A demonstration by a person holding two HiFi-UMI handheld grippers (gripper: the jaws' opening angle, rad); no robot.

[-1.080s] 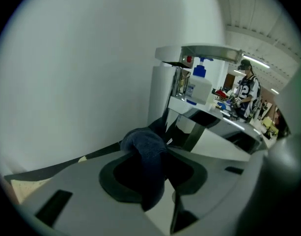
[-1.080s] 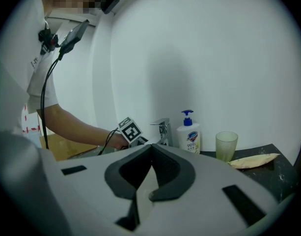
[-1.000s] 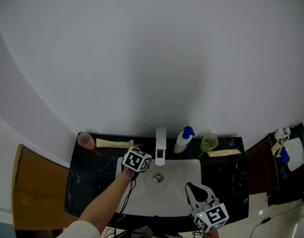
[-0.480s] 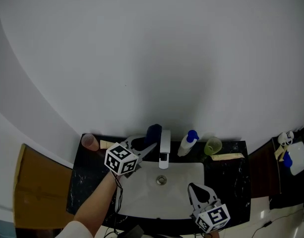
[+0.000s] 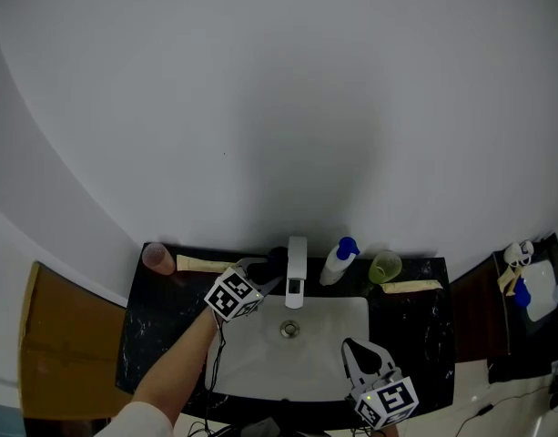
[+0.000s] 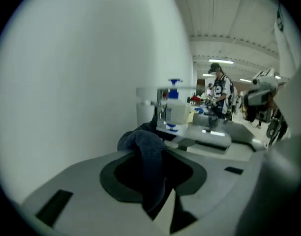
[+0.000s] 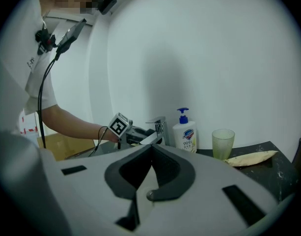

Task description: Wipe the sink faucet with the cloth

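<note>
The chrome faucet (image 5: pixel 296 271) stands at the back of the white sink (image 5: pixel 338 358). My left gripper (image 5: pixel 270 272) is shut on a dark blue cloth (image 5: pixel 277 259) and holds it against the faucet's left side. In the left gripper view the cloth (image 6: pixel 150 168) hangs bunched between the jaws, with the faucet (image 6: pixel 162 113) just beyond it. My right gripper (image 5: pixel 355 347) hovers over the sink's front right, shut with nothing in it. In the right gripper view its jaws meet at the tips, and the faucet (image 7: pixel 160 128) and the left gripper's marker cube (image 7: pixel 118 126) lie ahead.
On the black counter (image 5: pixel 156 330) stand a pink cup (image 5: pixel 157 259), a soap bottle with a blue pump (image 5: pixel 336 259) and a green cup (image 5: pixel 384 264). A pale tube (image 5: pixel 206 264) lies at the left and another (image 5: pixel 410 284) at the right. The wall rises right behind.
My left gripper rose from over the basin to the faucet's left side, and the cloth came into sight against the faucet. The right gripper has barely moved.
</note>
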